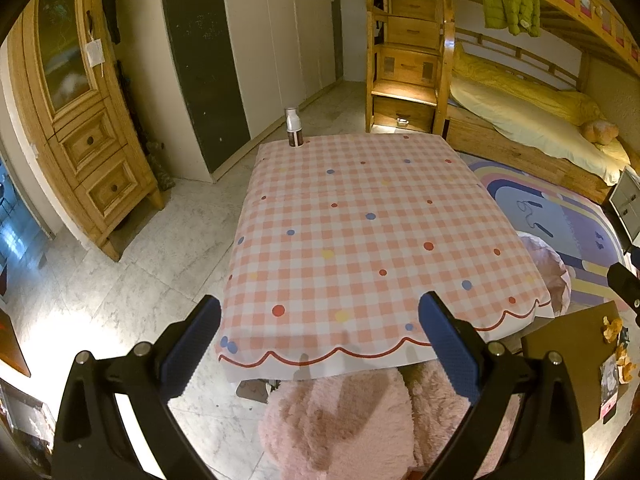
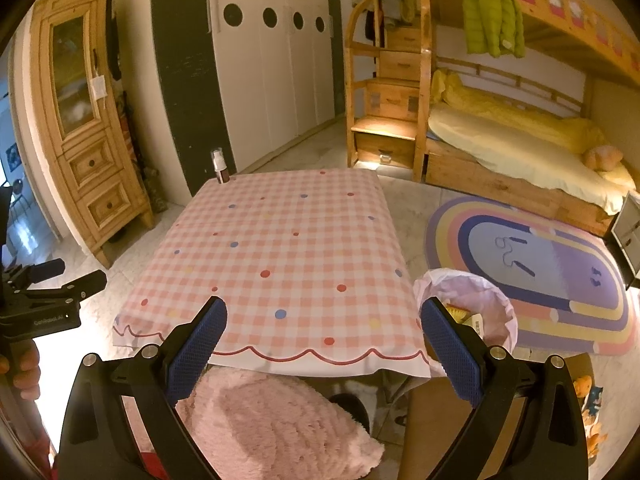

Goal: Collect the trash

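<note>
Between your left gripper [image 1: 320, 326] jaws, which are standing spread and empty, the table [image 1: 360, 220] is lying bare except for a bottle [image 1: 294, 127] far ahead at its far left corner.

Ahead of your right gripper [image 2: 322, 326], likewise spread and holding nothing, the same bottle [image 2: 219, 166] is standing; the bin [image 2: 468, 300] is sitting just beyond the right jaw, already holding trash. You are likely reaching for the bottle next, which calls for a long forward reach.
</note>
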